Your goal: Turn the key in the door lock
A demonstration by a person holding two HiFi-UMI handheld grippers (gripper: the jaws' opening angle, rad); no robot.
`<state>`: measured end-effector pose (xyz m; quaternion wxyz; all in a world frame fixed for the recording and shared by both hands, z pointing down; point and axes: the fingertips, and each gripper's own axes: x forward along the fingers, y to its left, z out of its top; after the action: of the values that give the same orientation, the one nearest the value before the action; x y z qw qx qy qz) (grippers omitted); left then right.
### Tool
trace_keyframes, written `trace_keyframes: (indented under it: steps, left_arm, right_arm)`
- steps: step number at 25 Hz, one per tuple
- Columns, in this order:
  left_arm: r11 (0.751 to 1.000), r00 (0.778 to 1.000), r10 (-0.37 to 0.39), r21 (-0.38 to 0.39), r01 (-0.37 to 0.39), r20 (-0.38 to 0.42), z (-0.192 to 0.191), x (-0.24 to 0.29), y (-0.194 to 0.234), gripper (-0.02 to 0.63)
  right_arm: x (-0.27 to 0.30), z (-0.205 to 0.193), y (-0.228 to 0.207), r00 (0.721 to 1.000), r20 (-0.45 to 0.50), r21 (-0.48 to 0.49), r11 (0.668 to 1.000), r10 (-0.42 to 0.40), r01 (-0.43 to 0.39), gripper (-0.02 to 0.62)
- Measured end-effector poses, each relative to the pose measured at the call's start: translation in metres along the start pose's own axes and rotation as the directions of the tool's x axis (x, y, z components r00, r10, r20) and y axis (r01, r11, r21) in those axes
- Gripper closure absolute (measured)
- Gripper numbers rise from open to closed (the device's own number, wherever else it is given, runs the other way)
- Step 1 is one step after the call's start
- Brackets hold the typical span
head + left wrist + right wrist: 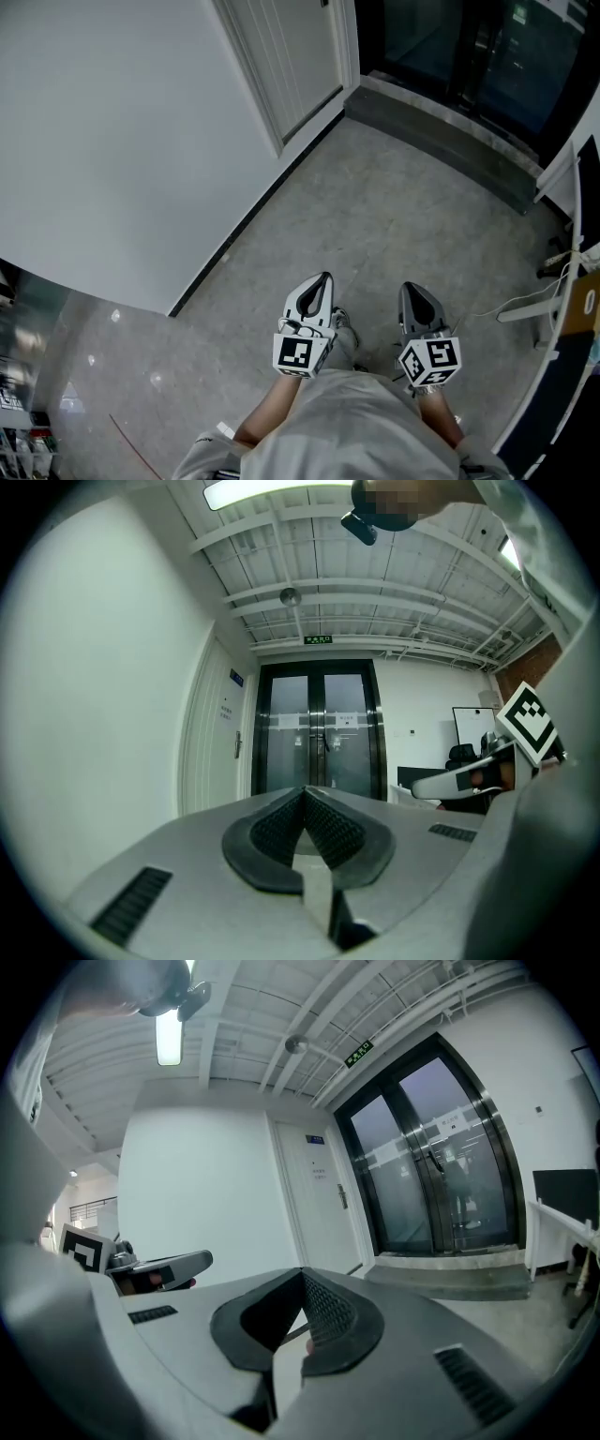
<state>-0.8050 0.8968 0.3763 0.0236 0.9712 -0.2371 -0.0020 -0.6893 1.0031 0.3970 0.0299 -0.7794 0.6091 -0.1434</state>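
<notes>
Both grippers are held side by side at waist height over the grey floor, pointing toward the doors ahead. The left gripper [323,278] [305,791] has its ribbed pads meeting at the tips, with nothing between them. The right gripper [413,287] [302,1274] is also shut and I make out nothing held in it. A white door [291,56] [217,747] [319,1206] stands in the left wall some way ahead, with a lever handle [237,745] [343,1196]. No key or keyhole shows at this distance. Each gripper appears in the other's view, the right gripper [419,785] and the left gripper [206,1260].
A white wall [112,141] runs along the left with a black baseboard. Dark glass double doors [319,731] [441,1176] stand straight ahead behind a raised grey threshold [441,141]. At the right are a white table edge and cables [553,272].
</notes>
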Motion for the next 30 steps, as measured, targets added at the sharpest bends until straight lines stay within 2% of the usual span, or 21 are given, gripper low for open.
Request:
trace_keyframes:
  steps: [2,11,17,22,30]
  left_arm:
    - [1.0,1.0,-0.005,0.008,0.004,0.021,-0.001,0.022,0.008,0.597]
    - [0.998,0.998,-0.056,0.005,0.056,-0.004,0.006,0.12,0.053,0.597]
    - [0.997,0.997,-0.079,0.014,0.079,0.024,0.012,0.171,0.078,0.597]
    - [0.996,0.996,-0.088,0.019,0.088,0.015,0.013,0.199,0.101,0.597]
    - [0.995,0.995,-0.103,0.014,0.103,0.014,0.012,0.217,0.095,0.597]
  right_arm:
    - [0.02,0.002,-0.009,1.0,-0.006,-0.001,1.0,-0.007,0.007,0.601]
    - [0.117,0.036,-0.034,0.999,-0.009,-0.001,1.0,-0.031,0.031,0.601]
    - [0.165,0.048,-0.053,0.998,-0.006,0.001,0.998,-0.059,0.059,0.601]
    - [0.199,0.056,-0.055,0.998,0.007,-0.013,0.998,-0.069,0.069,0.601]
    - [0.208,0.053,-0.074,0.996,-0.013,-0.005,0.996,-0.091,0.091,0.601]
